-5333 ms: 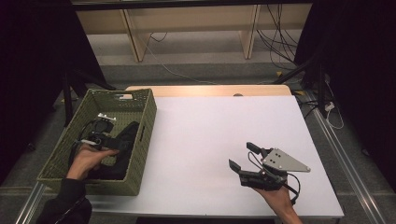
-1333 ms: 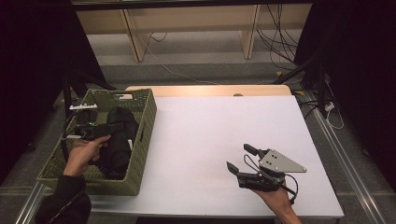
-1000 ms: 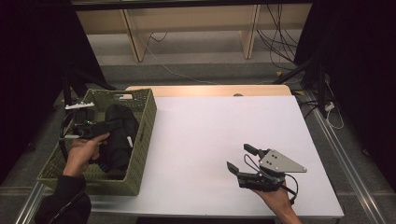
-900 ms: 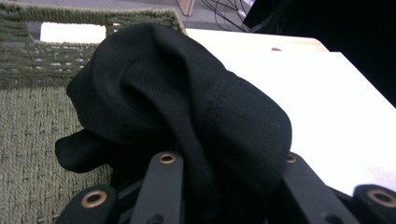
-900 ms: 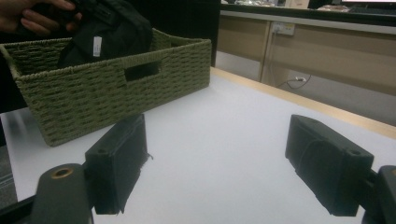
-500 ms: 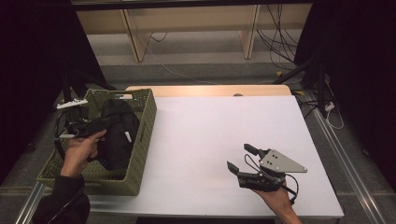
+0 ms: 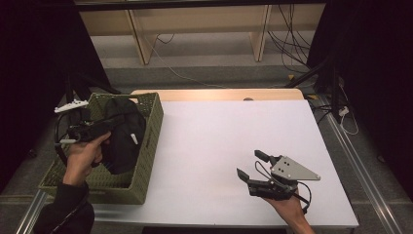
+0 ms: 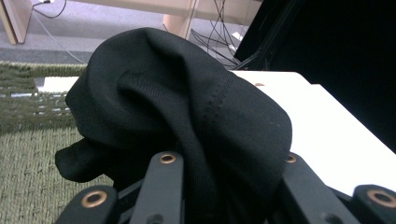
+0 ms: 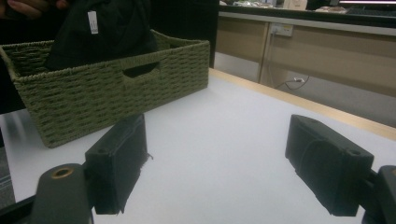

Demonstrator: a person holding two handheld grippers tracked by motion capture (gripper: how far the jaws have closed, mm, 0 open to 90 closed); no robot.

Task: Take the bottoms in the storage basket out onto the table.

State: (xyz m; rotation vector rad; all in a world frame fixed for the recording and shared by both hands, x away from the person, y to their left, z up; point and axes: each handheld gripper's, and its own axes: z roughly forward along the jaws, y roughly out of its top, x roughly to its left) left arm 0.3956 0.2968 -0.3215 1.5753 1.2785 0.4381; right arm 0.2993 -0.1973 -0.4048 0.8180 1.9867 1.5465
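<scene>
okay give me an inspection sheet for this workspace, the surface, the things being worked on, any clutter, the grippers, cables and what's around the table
Surface: white table, bare between basket and right gripper.
Job's things: green woven basket at the table's left edge; black garment with a white tag, lifted partly above the basket.
Clutter: nothing seen.
Grippers: left gripper shut on the black garment over the basket; right gripper open, jaws wide apart and holding nothing, low over the table's near right part.
Cables: a cable trails from each gripper; loose cables on the floor beyond the table.
Surroundings: wooden shelving behind; dark curtains either side.
</scene>
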